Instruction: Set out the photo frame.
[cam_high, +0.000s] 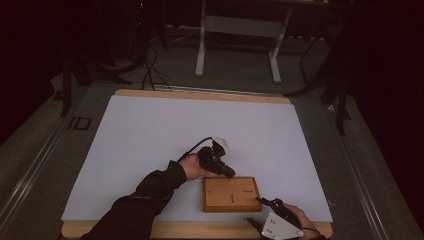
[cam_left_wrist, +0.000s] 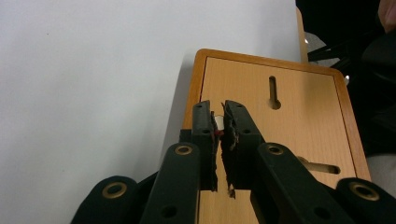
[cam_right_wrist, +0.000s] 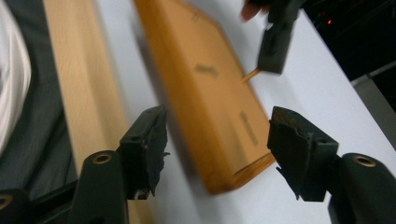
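A flat rectangular wooden board w/ keyhole-shaped slots (cam_high: 231, 193) is seen lying flat on the white sheet-covered tabletop (cam_high: 150, 130), near the front edge, right of centre. The left gripper (cam_high: 227, 172) is held over the board's far-left corner, jaws nearly shut; in the left gripper view (cam_left_wrist: 220, 126) a small thin piece, whitish w/ a red speck (cam_left_wrist: 218, 125), is pinched between the pads, too small to identify. From the right gripper view a thin wooden stick-like bit (cam_right_wrist: 251, 74) is seen poking out below the left gripper's tips, just beside the board's edge; whether it touches the board cannot be told. The right gripper (cam_high: 257, 210) is at the board's near-right corner, jaws about half open, nothing clamped. In the right gripper view (cam_right_wrist: 217, 140) the board's corner (cam_right_wrist: 219, 121) is seen beyond and between the two jaws, not pressed by the pads; frame is blurred. Bare wood strip of the tabletop's front edge is visible beside the sheet (cam_right_wrist: 79, 84). A dark sleeve (cam_high: 145, 197) covers the left forearm.
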